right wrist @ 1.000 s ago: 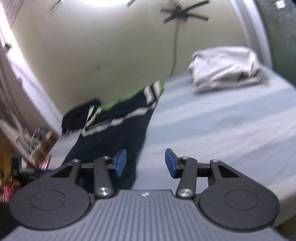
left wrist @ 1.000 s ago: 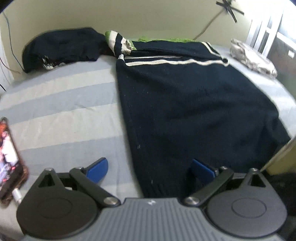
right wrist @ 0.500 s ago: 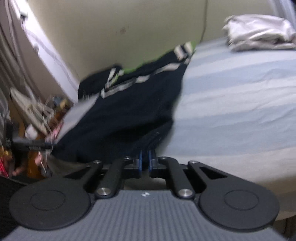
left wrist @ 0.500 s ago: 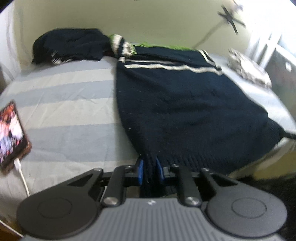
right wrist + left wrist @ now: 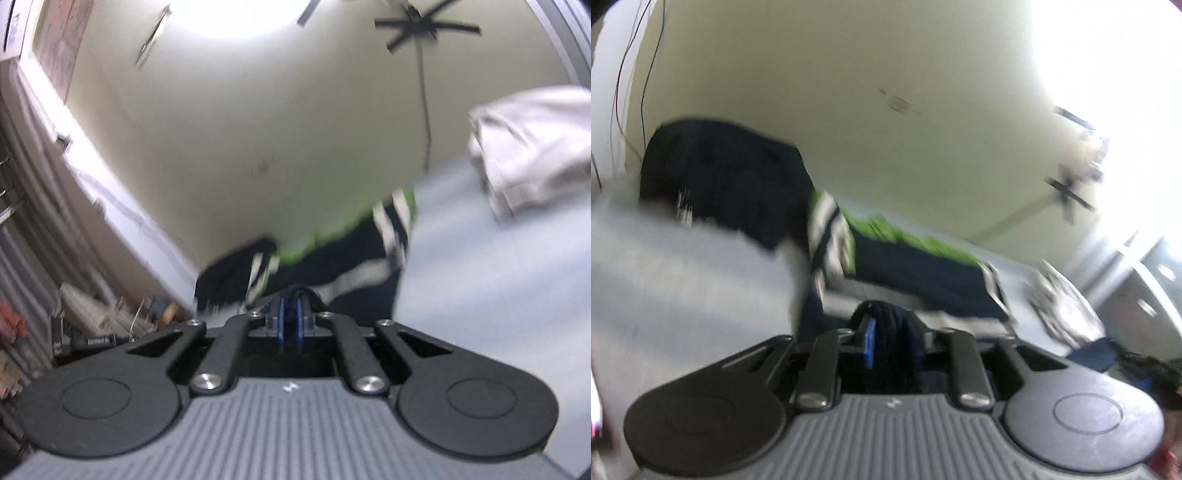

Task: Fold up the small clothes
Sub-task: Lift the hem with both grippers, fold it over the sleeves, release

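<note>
here, both grippers pinch the sweater hem

a striped grey-blue bed sheet (image 5: 683, 288) meets a cream wall (image 5: 886, 92); folded pale clothes (image 5: 535, 147) lie at the right view's upper right. the left gripper (image 5: 890, 347), low centre, grips a thick bunch of the navy sweater (image 5: 923, 269), jaws opening slightly. the right gripper (image 5: 290, 321) is clamped narrowly on its edge.

Cream wall (image 5: 905, 74) behind bed (image 5: 683, 266) with pale blue-grey striped sheet. Strong window glare (image 5: 1126, 110) at right of left view. Black wall bracket (image 5: 424, 26) with cable (image 5: 424, 110) hanging down. Cluttered shelves (image 5: 33, 295) at left of right view. All blurred.
</note>
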Demonstrator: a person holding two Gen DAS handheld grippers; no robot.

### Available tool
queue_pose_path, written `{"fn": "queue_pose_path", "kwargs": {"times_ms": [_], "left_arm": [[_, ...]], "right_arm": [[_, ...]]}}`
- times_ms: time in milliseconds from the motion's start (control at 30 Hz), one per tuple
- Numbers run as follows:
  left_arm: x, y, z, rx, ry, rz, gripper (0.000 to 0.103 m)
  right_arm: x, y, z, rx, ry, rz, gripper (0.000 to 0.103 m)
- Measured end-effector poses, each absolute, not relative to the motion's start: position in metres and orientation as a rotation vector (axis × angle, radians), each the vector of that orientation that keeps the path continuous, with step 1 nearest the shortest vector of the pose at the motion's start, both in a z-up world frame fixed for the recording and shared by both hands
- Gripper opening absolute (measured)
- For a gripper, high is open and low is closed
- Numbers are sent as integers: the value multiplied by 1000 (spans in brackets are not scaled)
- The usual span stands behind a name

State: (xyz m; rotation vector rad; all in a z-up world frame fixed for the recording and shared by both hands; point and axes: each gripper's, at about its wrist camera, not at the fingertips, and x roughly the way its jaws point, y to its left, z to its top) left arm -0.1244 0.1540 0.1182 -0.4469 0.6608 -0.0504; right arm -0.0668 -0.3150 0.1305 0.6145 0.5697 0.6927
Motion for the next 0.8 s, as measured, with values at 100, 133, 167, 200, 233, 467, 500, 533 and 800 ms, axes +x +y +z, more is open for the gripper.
{"fn": "queue_pose_path", "kwargs": {"times_ms": [100,133,167,200,233,467,500,533,800], "left_arm": [[-67,158,101,-385,704,159,73],[-62,159,93,-390,746,184,70],[-66,160,86,-398,756,140,74],[-74,160,79,-396,745,88,78],[-84,159,72,-380,732,78,86],[-95,146,37,-338,778,86,70],[-93,140,33,-297,785,97,54],[-90,133,28,-249,809,119,20],[-112,135,34,-202,781,210,32]], "right_arm": [[-10,-285,128,481,520,524,48],[-1,-280,122,449,558,460,49],[0,-283,114,457,597,462,49],[-5,-289,105,482,620,504,49],[-15,-295,97,498,629,527,49],[-49,-308,51,560,737,561,53],[-49,-306,49,567,744,573,53],[-49,-302,48,558,747,584,52],[-52,-294,58,353,753,530,35]]}}
